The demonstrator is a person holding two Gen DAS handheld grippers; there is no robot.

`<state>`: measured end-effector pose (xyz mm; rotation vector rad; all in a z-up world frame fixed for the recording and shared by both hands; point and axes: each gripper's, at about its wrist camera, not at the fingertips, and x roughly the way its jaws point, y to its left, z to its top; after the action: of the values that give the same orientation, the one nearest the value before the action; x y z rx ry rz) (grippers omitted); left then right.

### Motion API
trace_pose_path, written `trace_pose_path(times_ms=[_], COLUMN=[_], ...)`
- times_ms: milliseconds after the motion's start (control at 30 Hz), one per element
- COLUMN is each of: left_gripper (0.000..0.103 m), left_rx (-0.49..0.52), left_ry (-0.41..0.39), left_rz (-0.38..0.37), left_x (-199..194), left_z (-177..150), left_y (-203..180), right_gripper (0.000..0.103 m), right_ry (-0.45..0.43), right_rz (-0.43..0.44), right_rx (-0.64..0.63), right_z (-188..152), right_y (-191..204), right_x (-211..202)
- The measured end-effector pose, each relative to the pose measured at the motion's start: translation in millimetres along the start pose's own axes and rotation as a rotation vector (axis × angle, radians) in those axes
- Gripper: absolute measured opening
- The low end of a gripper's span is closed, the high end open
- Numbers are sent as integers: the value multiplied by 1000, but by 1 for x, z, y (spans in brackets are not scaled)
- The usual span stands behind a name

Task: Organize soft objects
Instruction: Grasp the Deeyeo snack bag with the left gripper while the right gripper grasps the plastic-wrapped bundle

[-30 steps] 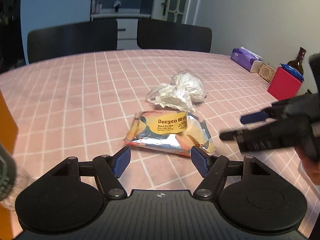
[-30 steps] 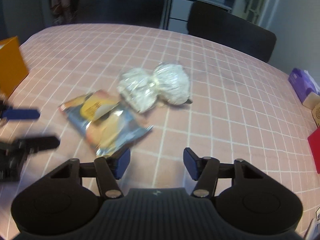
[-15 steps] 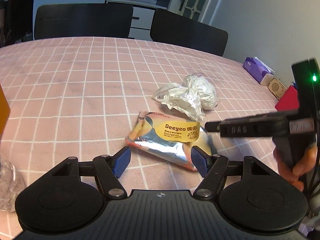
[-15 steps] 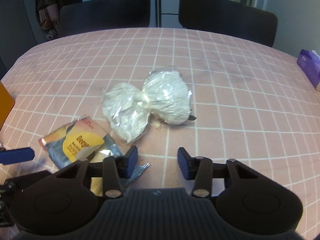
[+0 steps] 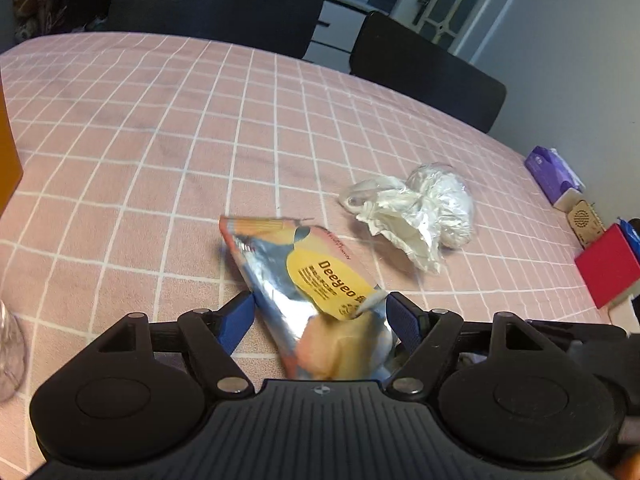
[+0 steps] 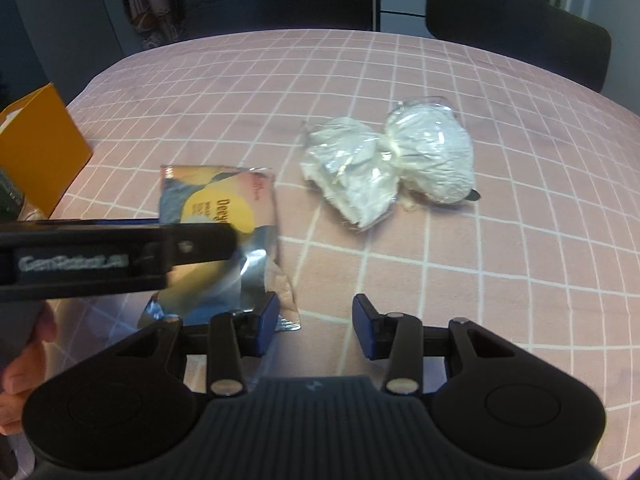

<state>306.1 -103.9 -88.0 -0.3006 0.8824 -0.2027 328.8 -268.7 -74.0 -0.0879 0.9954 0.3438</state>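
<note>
A silver and yellow "Deeyeo" wipes packet (image 5: 316,292) lies on the pink checked tablecloth (image 5: 160,120). My left gripper (image 5: 320,316) is open, and the packet's near end lies between its blue fingers. The packet (image 6: 224,216) also shows in the right wrist view, with the left gripper's arm across it. A crumpled clear plastic bag of white stuff (image 5: 420,208) lies beyond, to the right. It shows in the right wrist view (image 6: 392,164), ahead of my right gripper (image 6: 316,324), which is open and empty.
An orange box (image 6: 40,148) stands at the table's left edge. A purple tissue pack (image 5: 552,172), a small wooden box (image 5: 586,220) and a red box (image 5: 608,268) sit along the right edge. Two black chairs (image 5: 224,4) stand behind the table.
My left gripper has moved forward, so the packet's near end now lies between its fingers. The packet has turned. My right gripper has drawn in beside it.
</note>
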Motion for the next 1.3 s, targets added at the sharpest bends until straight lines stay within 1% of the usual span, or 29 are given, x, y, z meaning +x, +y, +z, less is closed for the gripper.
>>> trace_pose_path(times_ms=[133,200,233,333,467,600,700,767,833,867,933,1100,1133,1167,1200,1233,1267,1300], left_gripper=[87,88,88,83,73,61,56,55,54,54,54,55,55,55,55,55,55,55], left_rx=[36,84,91,138,178,180,186,183,178,182,196,224,233,246,256,263,268,269], left_ry=[18,6,-2,-10,-23,-59,-77,-80,-84,-85,-85,-79,-79,-80,-81,-81,-82,-82], left_rz=[11,32,33,43,45,49,70,79,95,98,94,97,99,102,104,106,105,105], left_x=[8,8,9,10,7,0,-5,-6,-8,-8,-9,-10,-10,-10,-10,-9,-8,-8], left_z=[-7,-10,-11,-12,-13,-12,-9,-7,-6,-6,-7,-7,-8,-8,-9,-9,-9,-9], left_y=[-9,-15,-16,-20,-23,-19,-12,-8,-4,-3,-2,-3,-3,-5,-6,-6,-7,-6], right_gripper=[42,42,42,42,43,51,60,66,83,86,86,86,82,75,56,43,39,31], right_ry=[-8,-11,-13,-8,3,-32,-87,-120,-148,-158,-162,-131,-131,-131,-126,-116,-122,-122], right_rz=[2,3,4,4,-17,-57,-76,-83,-102,-106,-109,-153,-160,-162,-165,-165,-176,-180], right_rx=[-18,-26,-27,-30,-19,4,18,19,24,35,62,153,163,170,172,171,162,151], right_z=[0,-1,-1,-2,-4,-1,4,11,18,22,29,38,38,39,40,41,41,40], right_y=[4,4,4,2,-5,-17,-20,-20,-17,-17,-16,-17,-17,-17,-17,-16,-14,-13], right_x=[1,1,1,1,-5,-13,-20,-22,-19,-16,-6,25,29,32,34,37,37,37])
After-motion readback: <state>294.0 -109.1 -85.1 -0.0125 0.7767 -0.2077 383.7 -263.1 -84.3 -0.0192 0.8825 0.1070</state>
